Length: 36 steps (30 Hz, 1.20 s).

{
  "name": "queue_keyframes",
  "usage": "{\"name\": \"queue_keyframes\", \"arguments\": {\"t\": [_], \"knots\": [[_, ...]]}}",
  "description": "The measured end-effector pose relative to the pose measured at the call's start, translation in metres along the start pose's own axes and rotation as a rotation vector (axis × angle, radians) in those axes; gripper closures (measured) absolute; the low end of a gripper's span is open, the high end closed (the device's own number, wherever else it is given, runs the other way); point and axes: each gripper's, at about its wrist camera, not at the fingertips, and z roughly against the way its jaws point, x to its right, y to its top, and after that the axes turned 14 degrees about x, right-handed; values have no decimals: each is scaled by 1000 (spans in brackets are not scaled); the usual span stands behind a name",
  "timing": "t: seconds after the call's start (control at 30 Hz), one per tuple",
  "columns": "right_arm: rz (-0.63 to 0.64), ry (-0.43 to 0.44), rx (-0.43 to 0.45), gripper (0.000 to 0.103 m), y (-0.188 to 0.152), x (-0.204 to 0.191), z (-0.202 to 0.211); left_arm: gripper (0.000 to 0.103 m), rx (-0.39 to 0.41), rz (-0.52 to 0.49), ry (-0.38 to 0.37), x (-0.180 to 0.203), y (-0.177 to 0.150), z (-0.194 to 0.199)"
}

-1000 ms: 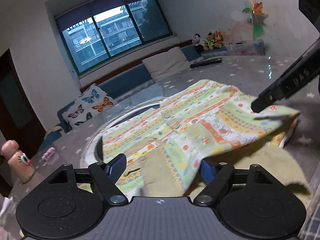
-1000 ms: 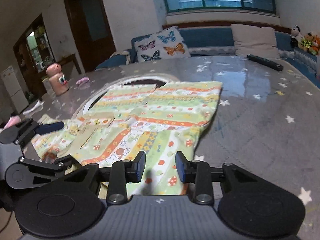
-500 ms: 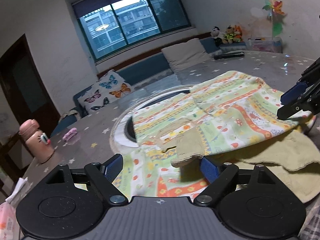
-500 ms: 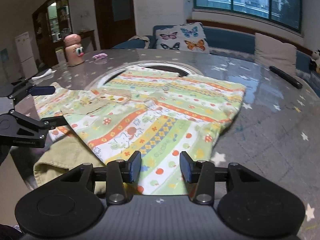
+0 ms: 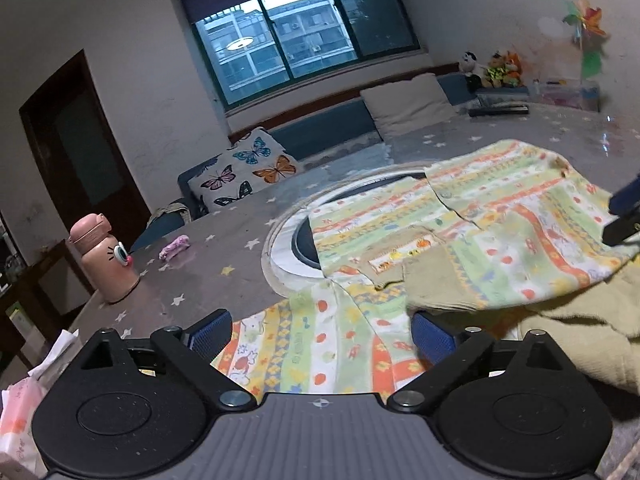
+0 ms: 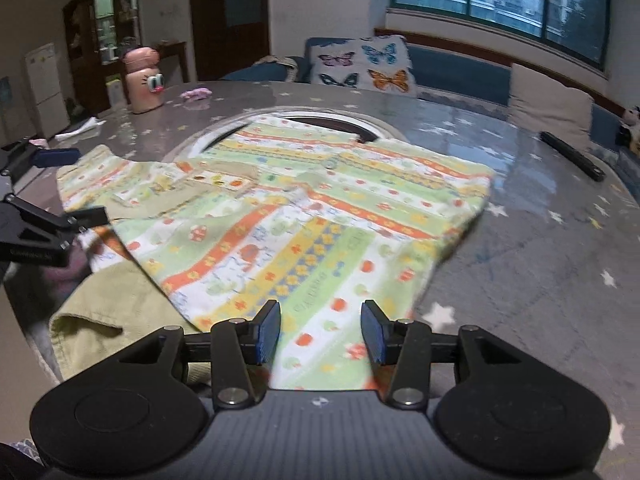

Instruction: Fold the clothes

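Right wrist: striped garment (image 6: pixel 304 216) between parted tongs (image 6: pixel 320 330)

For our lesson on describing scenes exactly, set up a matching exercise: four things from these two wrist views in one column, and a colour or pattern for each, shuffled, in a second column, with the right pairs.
Column 1
1. flask
2. cushion
3. remote control
4. shirt

Column 2
A. butterflies on white
B. black
C. pink, with a cartoon eye
D. bright stripes of green, orange and yellow

Pairs: 1-C, 2-A, 3-B, 4-D

All four are also in the left wrist view: flask, cushion, remote control, shirt.
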Motion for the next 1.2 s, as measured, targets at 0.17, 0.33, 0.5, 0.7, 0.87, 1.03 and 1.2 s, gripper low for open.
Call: {"name": "queue_keyframes", "arguments": {"t": [0.17,0.33,0.5,0.7,0.87,1.03,1.2], "knots": [[9,-65,36,62,6,4,6,5,9,21,19,-5,2,-6],[3,-98,73,62,19,18,-9,5,-35,54,53,-15,-4,-16],[12,-122,95,64,29,31,-26,5,-69,52,69,-18,-14,-20],[4,-136,51,74,35,43,-57,5,-83,57,67,-18,-19,-23],[-45,-231,27,77,27,69,-61,4,-87,73,68,-23,-21,-24],[-65,-216,72,77,25,76,-44,4,-89,76,70,-25,-21,-25],[10,-58,73,77,30,54,-33,4,-90,77,70,-27,-21,-26]]}}
